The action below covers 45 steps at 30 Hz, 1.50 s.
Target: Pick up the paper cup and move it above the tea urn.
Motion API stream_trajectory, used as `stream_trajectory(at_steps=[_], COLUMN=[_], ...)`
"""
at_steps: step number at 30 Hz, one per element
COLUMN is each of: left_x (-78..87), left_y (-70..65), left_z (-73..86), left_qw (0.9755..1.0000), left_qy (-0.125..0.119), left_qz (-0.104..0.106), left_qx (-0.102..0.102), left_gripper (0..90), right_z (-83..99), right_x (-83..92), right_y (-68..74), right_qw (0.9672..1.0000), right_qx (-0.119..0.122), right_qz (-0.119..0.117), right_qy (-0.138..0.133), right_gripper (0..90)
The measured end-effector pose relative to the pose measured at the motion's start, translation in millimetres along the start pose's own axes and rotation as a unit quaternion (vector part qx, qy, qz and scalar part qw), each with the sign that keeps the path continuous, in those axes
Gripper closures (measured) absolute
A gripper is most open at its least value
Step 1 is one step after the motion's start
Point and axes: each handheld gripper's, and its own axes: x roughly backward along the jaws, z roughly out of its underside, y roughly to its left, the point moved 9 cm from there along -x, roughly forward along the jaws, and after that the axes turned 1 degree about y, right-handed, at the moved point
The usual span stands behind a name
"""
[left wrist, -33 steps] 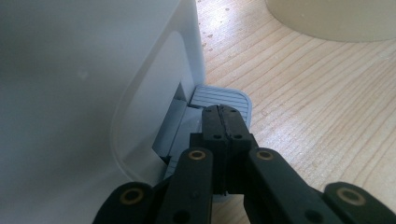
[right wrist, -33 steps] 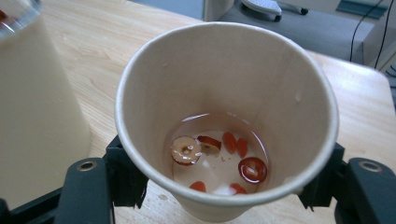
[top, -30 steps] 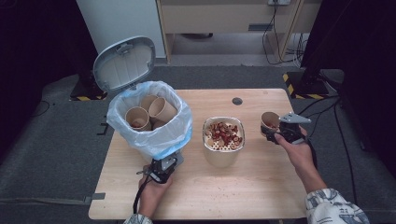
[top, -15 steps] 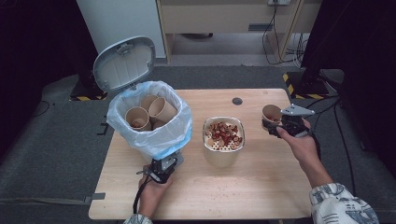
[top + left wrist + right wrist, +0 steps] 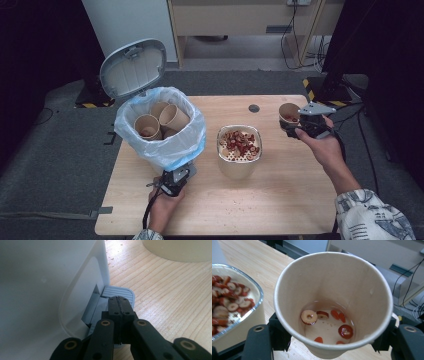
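Brown paper, a cup (image 5: pixel 333 305) with a little liquid and a few red fruit slices (image 5: pixel 309 316) in its bottom, sits clamped between the right tongs (image 5: pixel 295 131), held above the far right corner of the wooden table (image 5: pixel 280 200). The left tongs (image 5: pixel 119 305) are pressed together with nothing between them, their tips bearing down on the grey pedal (image 5: pixel 118 293) at the foot of the white bin (image 5: pixel 160 152). The bin's lid (image 5: pixel 133 68) stands open and several used cups (image 5: pixel 148 126) already lie in its blue bag (image 5: pixel 192 140).

The step in hand looks like clearing the cup: first its leftovers, then the cup itself. Between the cup and the bin stands a strainer bowl (image 5: pixel 239 146) heaped with similar red slices, so the next move is probably to carry the cup over it and tip it so liquid and slices fall onto the mesh. That calls for keeping the cup upright while it travels, a firm clamp through the tilt, and steady pressure on the pedal so the lid does not drop.
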Motion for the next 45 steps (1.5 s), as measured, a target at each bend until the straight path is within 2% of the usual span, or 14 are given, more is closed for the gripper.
stream_trajectory(at_steps=[5, 10, 13, 18, 21, 24, 30, 45], left_x=[0.0, 0.0, 0.0, 0.0, 0.0, 0.0, 0.0, 0.0], left_y=[0.0, 0.0, 0.0, 0.1, 0.1, 0.1, 0.1, 0.1], left_z=[0.0, 0.0, -0.1, -0.1, -0.1, -0.1, -0.1, -0.1], left_qw=[1.0000, 1.0000, 1.0000, 1.0000, 1.0000, 1.0000, 1.0000, 1.0000], left_qy=[0.000, 0.000, 0.000, 0.000, 0.000, 0.000, 0.000, 0.000], left_qz=[0.000, 0.000, 0.001, 0.001, 0.001, 0.001, 0.001, 0.001], left_qx=[0.000, 0.000, 0.001, 0.001, 0.001, 0.001, 0.000, 0.001], left_gripper=[89.2, 89.2, 89.2, 89.2, 89.2, 89.2, 89.2, 89.2], right_z=[-12.6, -24.0, -29.6, -35.4, -37.0, -40.5, -45.7, -60.3], right_x=[2.3, 3.7, 4.0, 2.9, 3.0, 3.1, 4.3, 7.5], right_y=[3.5, 11.6, 11.8, 20.0, 19.5, 23.7, 24.6, 27.1], right_qw=[0.9999, 0.9995, 0.9994, 0.9987, 0.9989, 0.9985, 0.9985, 0.9973], right_qx=[0.010, 0.030, 0.031, 0.045, 0.040, 0.046, 0.045, 0.061], right_qz=[0.000, -0.008, -0.006, -0.018, -0.018, -0.023, -0.024, -0.031], right_qy=[-0.003, -0.007, -0.010, -0.013, -0.015, -0.017, -0.021, -0.029], right_gripper=[32.6, 32.4, 32.4, 32.4, 32.3, 32.3, 32.2, 32.2])
